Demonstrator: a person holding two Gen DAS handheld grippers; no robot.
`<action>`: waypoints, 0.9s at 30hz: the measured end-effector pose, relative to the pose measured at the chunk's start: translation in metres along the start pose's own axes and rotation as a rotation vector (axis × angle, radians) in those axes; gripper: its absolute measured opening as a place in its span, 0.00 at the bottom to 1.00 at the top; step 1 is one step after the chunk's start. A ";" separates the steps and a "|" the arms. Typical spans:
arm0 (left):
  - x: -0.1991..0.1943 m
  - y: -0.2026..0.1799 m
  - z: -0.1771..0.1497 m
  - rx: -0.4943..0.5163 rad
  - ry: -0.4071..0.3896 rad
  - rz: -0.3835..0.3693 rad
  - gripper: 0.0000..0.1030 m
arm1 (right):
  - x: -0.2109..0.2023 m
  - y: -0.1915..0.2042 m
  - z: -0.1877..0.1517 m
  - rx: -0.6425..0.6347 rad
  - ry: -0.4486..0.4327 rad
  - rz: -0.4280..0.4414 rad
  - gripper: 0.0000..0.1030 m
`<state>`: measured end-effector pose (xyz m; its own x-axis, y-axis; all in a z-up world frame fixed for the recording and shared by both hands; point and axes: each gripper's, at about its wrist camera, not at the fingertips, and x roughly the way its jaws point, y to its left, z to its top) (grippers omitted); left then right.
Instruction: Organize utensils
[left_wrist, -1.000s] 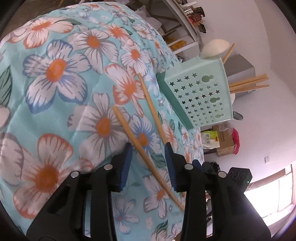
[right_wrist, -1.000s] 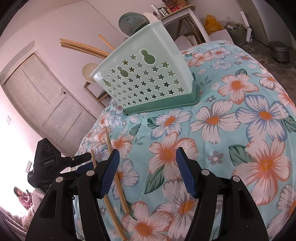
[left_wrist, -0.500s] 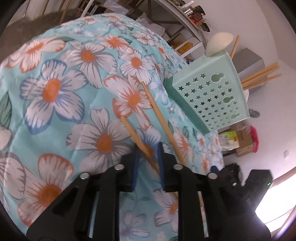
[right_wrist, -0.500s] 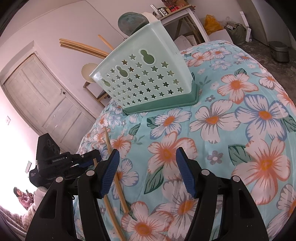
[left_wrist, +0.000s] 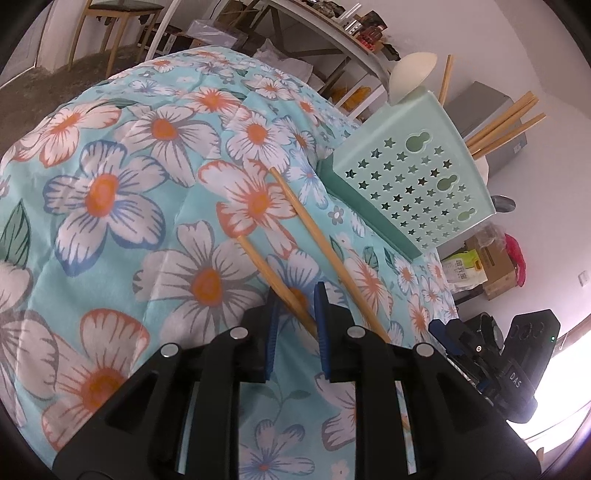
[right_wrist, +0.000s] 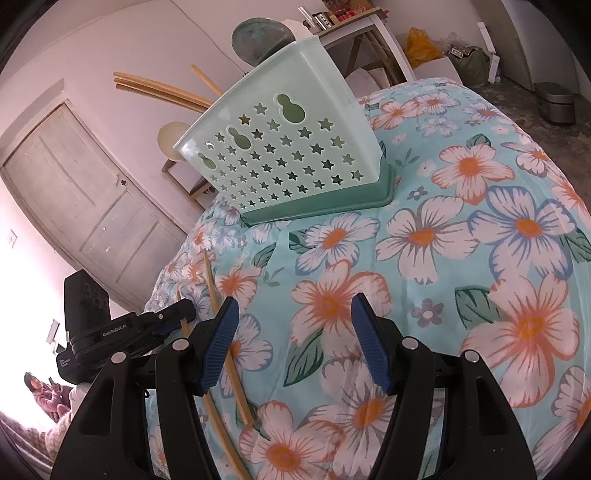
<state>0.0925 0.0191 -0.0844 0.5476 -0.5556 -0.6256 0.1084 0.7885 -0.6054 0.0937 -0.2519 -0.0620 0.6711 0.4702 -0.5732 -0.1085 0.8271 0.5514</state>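
Observation:
Two wooden chopsticks lie on the floral bedspread. My left gripper (left_wrist: 296, 291) is shut on the nearer chopstick (left_wrist: 264, 264), its blue pads pressing partway along it. The second chopstick (left_wrist: 321, 243) lies just to the right, untouched. Beyond them stands a mint-green utensil basket (left_wrist: 417, 184) with star holes, holding several chopsticks (left_wrist: 506, 122) and a cream spoon (left_wrist: 410, 74). My right gripper (right_wrist: 295, 306) hangs open over the cloth with nothing between its pads. In its view the basket (right_wrist: 280, 147) is ahead, and the loose chopstick (right_wrist: 221, 332) lies at its left finger.
The bedspread (left_wrist: 110, 192) falls away at its edges on every side. A table with shelves and jars (left_wrist: 332, 40) stands behind the bed. Cardboard boxes and bags (left_wrist: 487, 258) sit on the floor to the right, and a wooden door (right_wrist: 85, 195) is at the back.
My left gripper's jaws closed onto the nearer chopstick and the gripper rolled slightly. The right gripper stayed where it was, still open.

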 end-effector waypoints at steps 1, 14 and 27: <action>-0.001 0.001 0.000 0.002 -0.001 -0.001 0.17 | 0.000 0.000 0.000 0.000 0.001 -0.001 0.60; -0.005 -0.002 -0.006 0.029 -0.033 0.012 0.18 | 0.007 0.007 0.000 -0.020 0.017 -0.023 0.60; -0.011 0.005 -0.013 0.030 -0.066 -0.030 0.18 | 0.045 0.087 0.031 -0.295 0.138 0.016 0.50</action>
<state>0.0763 0.0259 -0.0864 0.5973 -0.5615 -0.5727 0.1501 0.7797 -0.6079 0.1373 -0.1687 -0.0205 0.5637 0.5047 -0.6538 -0.3398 0.8632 0.3734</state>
